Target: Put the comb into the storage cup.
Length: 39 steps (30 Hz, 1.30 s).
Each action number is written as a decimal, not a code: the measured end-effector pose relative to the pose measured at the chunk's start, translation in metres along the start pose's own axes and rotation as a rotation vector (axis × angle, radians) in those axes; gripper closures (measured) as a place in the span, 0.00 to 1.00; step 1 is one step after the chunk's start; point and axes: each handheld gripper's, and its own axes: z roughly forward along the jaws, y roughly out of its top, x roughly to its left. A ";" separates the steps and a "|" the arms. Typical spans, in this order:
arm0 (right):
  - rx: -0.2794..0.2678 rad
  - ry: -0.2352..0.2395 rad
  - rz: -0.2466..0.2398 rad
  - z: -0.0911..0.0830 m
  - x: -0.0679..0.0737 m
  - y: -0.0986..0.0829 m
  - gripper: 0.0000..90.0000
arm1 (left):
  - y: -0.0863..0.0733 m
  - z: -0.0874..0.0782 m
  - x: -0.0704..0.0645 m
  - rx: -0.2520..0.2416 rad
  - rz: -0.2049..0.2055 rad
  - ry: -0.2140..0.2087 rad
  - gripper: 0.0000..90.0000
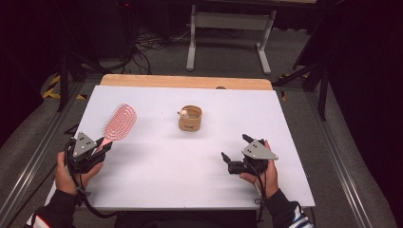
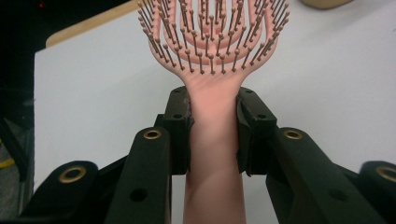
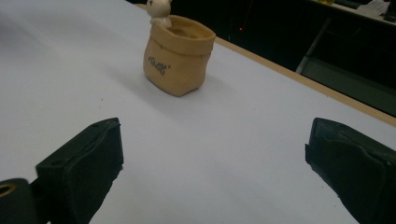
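Observation:
A pink hairbrush [image 1: 119,122] with open loops and dark bristles is held above the left side of the white table [image 1: 157,175], head pointing away from me. My left gripper [image 1: 103,144] is shut on its handle [image 2: 212,140], with a jaw pressed on each side. A tan sack-shaped pot [image 1: 190,118] with a small white figure on its rim stands at the table's middle, toward the back; the same pot [image 3: 179,58] appears ahead in the right gripper view. My right gripper [image 1: 235,148] is open at the front right, nothing between its jaws.
A wooden board [image 1: 185,81] edges the table's far side. Beyond it stand a white-legged desk frame [image 1: 230,28] and cables on the floor. Metal rails [image 1: 340,156] run along both sides of the table.

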 end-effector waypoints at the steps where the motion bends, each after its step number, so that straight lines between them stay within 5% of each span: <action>1: -0.009 0.001 0.006 0.001 -0.001 0.002 0.05 | 0.001 0.001 -0.002 -0.012 0.004 -0.003 0.77; 8: -0.051 0.012 0.005 0.006 0.001 0.017 0.05 | 0.015 0.007 -0.016 -0.072 0.044 -0.032 0.77; 14: -0.051 -0.030 0.012 0.016 -0.001 0.027 0.05 | 0.024 0.012 -0.026 -0.104 0.066 -0.054 0.77; 19: -0.067 0.012 0.071 0.020 -0.003 0.039 0.07 | 0.031 0.016 -0.036 -0.137 0.082 -0.074 0.77; 39: -0.130 0.119 0.106 0.031 0.013 0.066 0.07 | 0.049 0.030 -0.066 -0.196 0.127 -0.126 0.77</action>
